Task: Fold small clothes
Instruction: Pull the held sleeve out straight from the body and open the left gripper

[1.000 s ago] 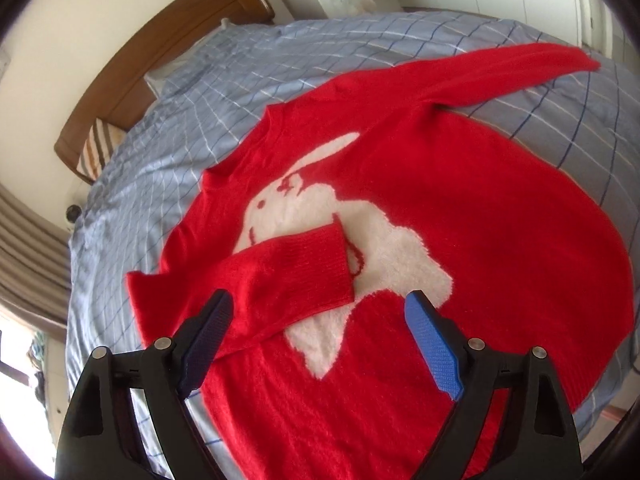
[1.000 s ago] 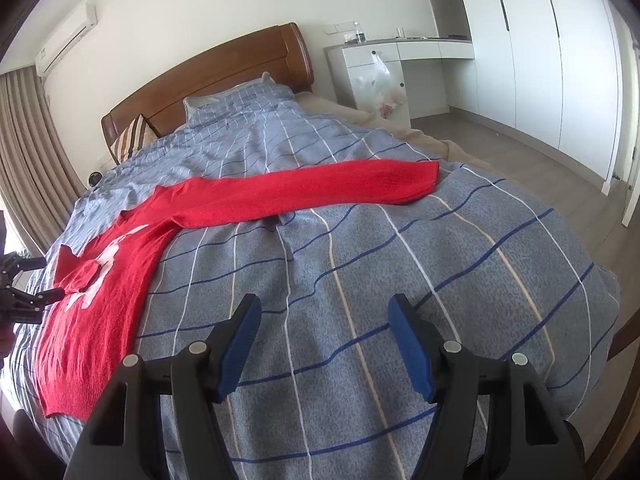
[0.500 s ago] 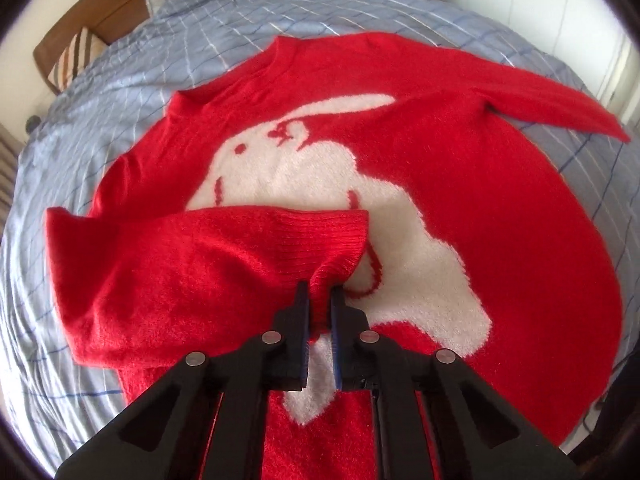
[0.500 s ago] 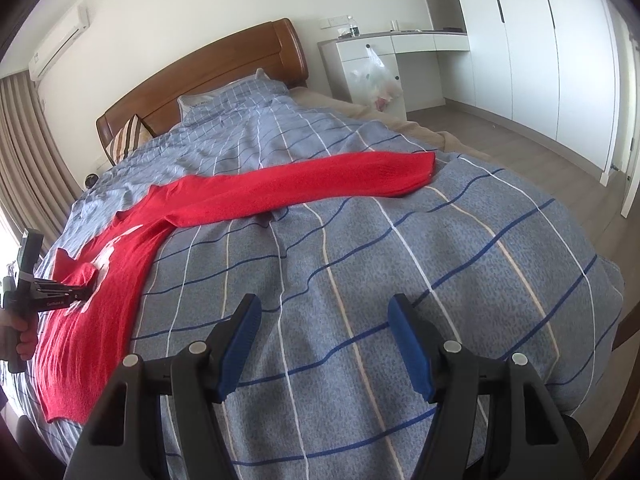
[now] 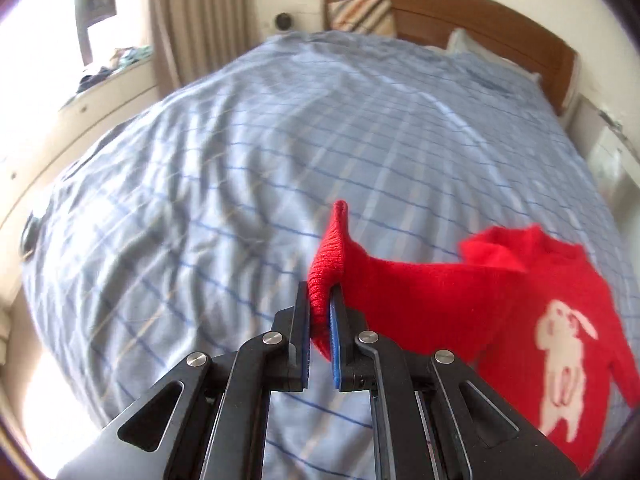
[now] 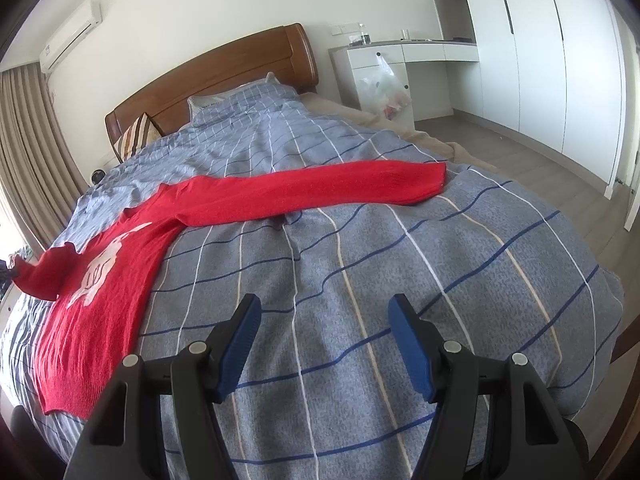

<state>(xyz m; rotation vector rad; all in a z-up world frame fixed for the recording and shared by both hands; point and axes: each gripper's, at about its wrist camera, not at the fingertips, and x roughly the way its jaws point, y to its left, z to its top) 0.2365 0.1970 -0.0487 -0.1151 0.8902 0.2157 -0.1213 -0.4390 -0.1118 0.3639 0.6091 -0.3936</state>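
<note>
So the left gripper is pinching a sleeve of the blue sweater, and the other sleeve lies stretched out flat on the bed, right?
Not quite: the sweater is red, not blue, as the left wrist view shows. The left gripper does pinch one sleeve cuff, and the other sleeve lies stretched flat on the bed.

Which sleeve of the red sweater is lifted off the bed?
The sleeve clamped at its cuff in the left claw is lifted. The other sleeve lies flat and stretched out on the checked bedcover.

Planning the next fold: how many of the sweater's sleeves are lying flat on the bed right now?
1. The far sleeve lies stretched flat across the bed. The other sleeve is lifted, its cuff pinched in the left gripper.
</note>
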